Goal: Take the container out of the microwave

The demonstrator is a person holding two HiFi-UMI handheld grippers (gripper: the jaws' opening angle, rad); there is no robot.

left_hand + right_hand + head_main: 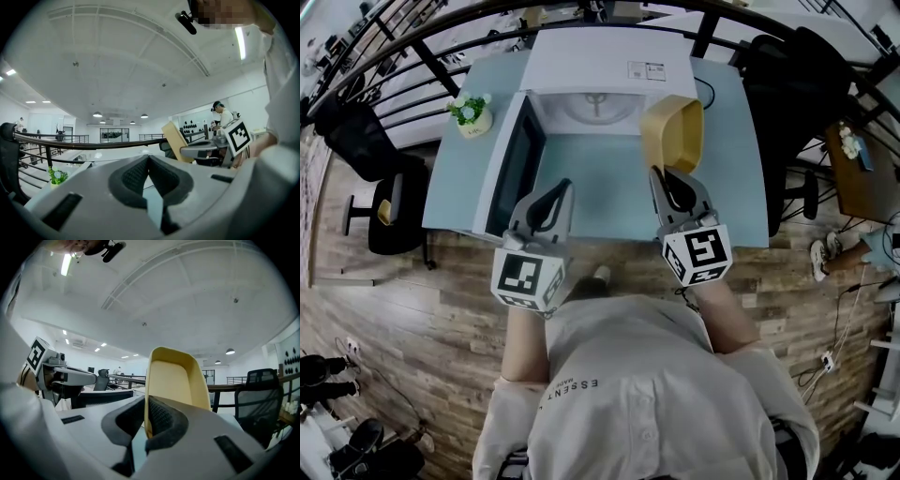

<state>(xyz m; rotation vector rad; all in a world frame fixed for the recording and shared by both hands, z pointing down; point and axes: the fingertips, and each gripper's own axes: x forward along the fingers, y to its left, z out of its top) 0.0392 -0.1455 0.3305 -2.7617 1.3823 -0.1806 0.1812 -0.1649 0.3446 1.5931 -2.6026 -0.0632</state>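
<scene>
While the left gripper (564,187) is closed empty, the right gripper (659,173) pinches one rim of the yellow container (682,131).

- A light blue table (600,202) stands on a wooden floor (412,319).
- A white microwave (605,61) sits on the table with its door open.
- A small potted plant (472,114) sits on the table near the microwave.

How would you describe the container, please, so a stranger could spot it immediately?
On the blue table stands a white microwave, door open. At its right front, the right gripper holds the container: the only mustard-yellow tray, tipped on edge.
</scene>
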